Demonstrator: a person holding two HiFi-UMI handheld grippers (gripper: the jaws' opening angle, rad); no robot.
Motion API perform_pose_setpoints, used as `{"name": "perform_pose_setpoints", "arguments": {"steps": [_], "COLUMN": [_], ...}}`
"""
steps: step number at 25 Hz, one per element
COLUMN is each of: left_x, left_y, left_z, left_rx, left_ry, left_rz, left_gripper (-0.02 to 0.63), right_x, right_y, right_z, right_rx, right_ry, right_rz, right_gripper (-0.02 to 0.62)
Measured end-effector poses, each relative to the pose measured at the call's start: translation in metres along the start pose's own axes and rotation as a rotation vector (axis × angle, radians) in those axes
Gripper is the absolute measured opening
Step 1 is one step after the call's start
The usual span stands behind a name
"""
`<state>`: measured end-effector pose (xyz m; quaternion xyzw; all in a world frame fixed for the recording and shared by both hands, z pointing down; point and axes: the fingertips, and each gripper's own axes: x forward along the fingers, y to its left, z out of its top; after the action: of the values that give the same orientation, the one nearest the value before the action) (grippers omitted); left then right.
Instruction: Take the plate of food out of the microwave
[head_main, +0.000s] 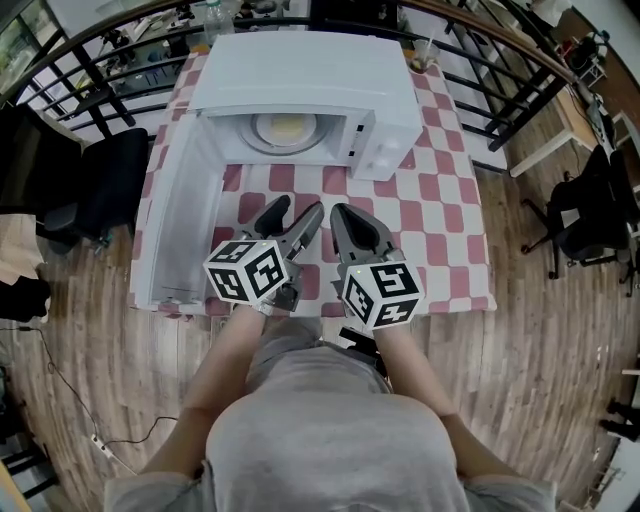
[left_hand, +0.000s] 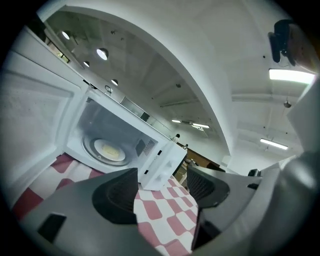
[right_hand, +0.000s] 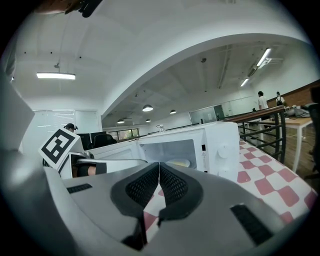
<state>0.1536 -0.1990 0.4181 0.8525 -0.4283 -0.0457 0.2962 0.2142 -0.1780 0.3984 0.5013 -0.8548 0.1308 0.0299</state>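
Red-white checked cloth (head_main: 440, 210), blk railing (head_main: 500, 90) behind, wood floor (head_main: 110, 380), blk office chair (head_main: 110, 185) at L, 2nd chair (head_main: 590, 215) at R

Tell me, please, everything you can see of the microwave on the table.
The microwave is a white, boxy oven standing upright on the red-and-white checked tablecloth. Its door is swung wide open to the left in the head view. A control panel with knobs sits at the front's right. Inside, a round plate of pale yellow food lies in the cavity. Neither the left gripper nor the right gripper touches it.
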Motion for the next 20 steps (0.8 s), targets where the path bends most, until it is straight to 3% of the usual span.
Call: {"name": "perform_pose_setpoints", "arguments": {"steps": [3, 13, 20], "left_x": [0.011, 0.049, 0.064], "left_y": [0.014, 0.068, 0.106], "left_z": [0.007, 0.007, 0.009], "left_rx": [-0.036, -0.371, -0.529], "left_ry": [-0.047, -0.100, -0.135], "left_rz": [0.010, 0.036, 0.088], "left_gripper": [0.305, 0.339, 0.351], "right_x": [0.007, 0.042, 0.061], "right_y": [-0.006, -0.016, -0.021], "right_z": [0.000, -0.002, -0.005], "right_rx": [0.000, 0.005, 0.005], "right_ry": [0.007, 0.035, 0.060], "right_rz": [-0.004, 0.009, 0.017], "right_gripper": [0.026, 0.026, 0.026]}}
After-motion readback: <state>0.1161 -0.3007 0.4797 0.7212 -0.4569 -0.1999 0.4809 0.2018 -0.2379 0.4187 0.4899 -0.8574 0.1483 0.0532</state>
